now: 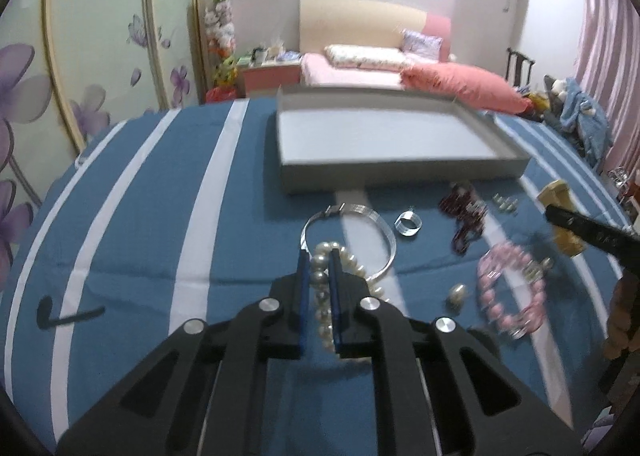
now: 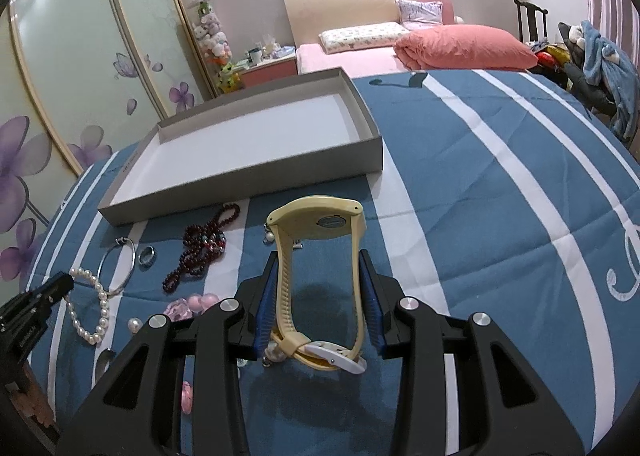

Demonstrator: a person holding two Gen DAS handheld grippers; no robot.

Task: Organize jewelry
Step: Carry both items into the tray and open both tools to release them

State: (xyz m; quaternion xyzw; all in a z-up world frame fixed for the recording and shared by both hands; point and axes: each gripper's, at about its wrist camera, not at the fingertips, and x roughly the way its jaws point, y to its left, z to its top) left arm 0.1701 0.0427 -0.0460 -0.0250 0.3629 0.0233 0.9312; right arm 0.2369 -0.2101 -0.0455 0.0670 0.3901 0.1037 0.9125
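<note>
My left gripper point(image 1: 320, 260) is shut on a white pearl bracelet point(image 1: 320, 280), which hangs between its blue pads just above the blue striped bedspread. In the right wrist view the pearl bracelet point(image 2: 100, 308) dangles from the left gripper point(image 2: 64, 286) at the far left. My right gripper point(image 2: 320, 262) is shut on a cream-yellow watch point(image 2: 320, 220), its pads pressing both sides of the strap loop. A grey shallow tray point(image 1: 400, 172) point(image 2: 240, 184) lies beyond both, with nothing in it.
On the bedspread lie a silver bangle point(image 1: 386, 232), a ring point(image 1: 408, 222), dark red beads point(image 2: 200, 252), a pink bead bracelet point(image 1: 512, 288) and a loose pearl point(image 1: 458, 292). The right gripper point(image 1: 588, 232) shows at the right edge. Another bed stands behind.
</note>
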